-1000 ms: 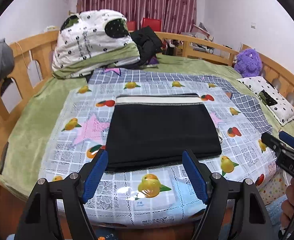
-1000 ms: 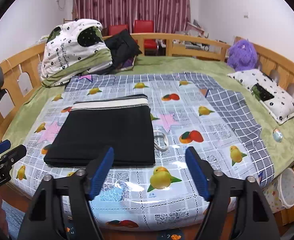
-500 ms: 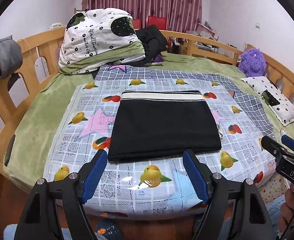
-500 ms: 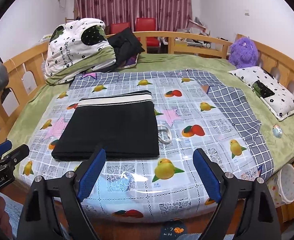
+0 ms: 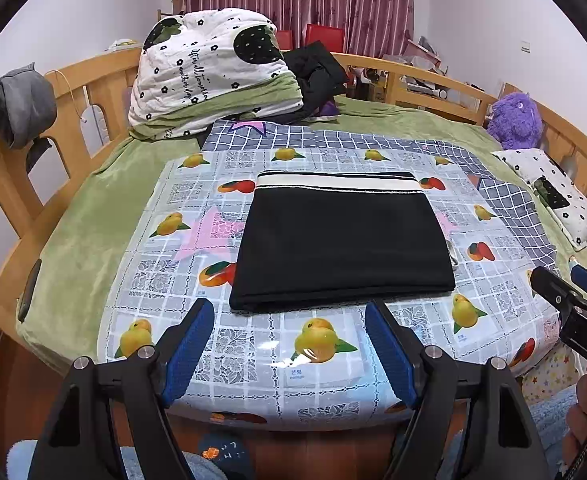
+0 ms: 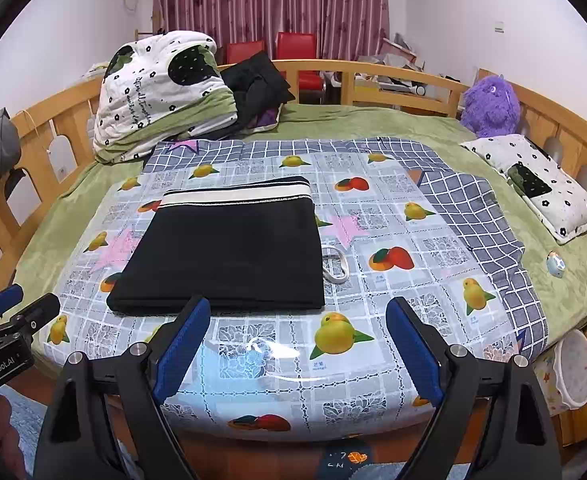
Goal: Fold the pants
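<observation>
The black pants (image 5: 341, 244) lie folded into a flat rectangle on the fruit-print plastic sheet (image 5: 253, 344), the white-striped waistband at the far edge. They also show in the right wrist view (image 6: 225, 256). My left gripper (image 5: 291, 344) is open and empty, held back over the sheet's near edge, apart from the pants. My right gripper (image 6: 297, 344) is open and empty, also back at the near edge. Each gripper shows at the side of the other's view.
A white drawstring loop (image 6: 335, 268) lies beside the pants' right edge. A rolled quilt (image 5: 209, 80) and dark clothes (image 5: 317, 76) sit at the far side. A purple plush (image 6: 489, 100), a pillow (image 6: 541, 184) and a wooden rail (image 5: 93, 92) ring the bed. A white bucket (image 6: 573, 372) stands low right.
Both grippers have drawn back and up from the pants, so the bed looks farther away. The pants lie unchanged.
</observation>
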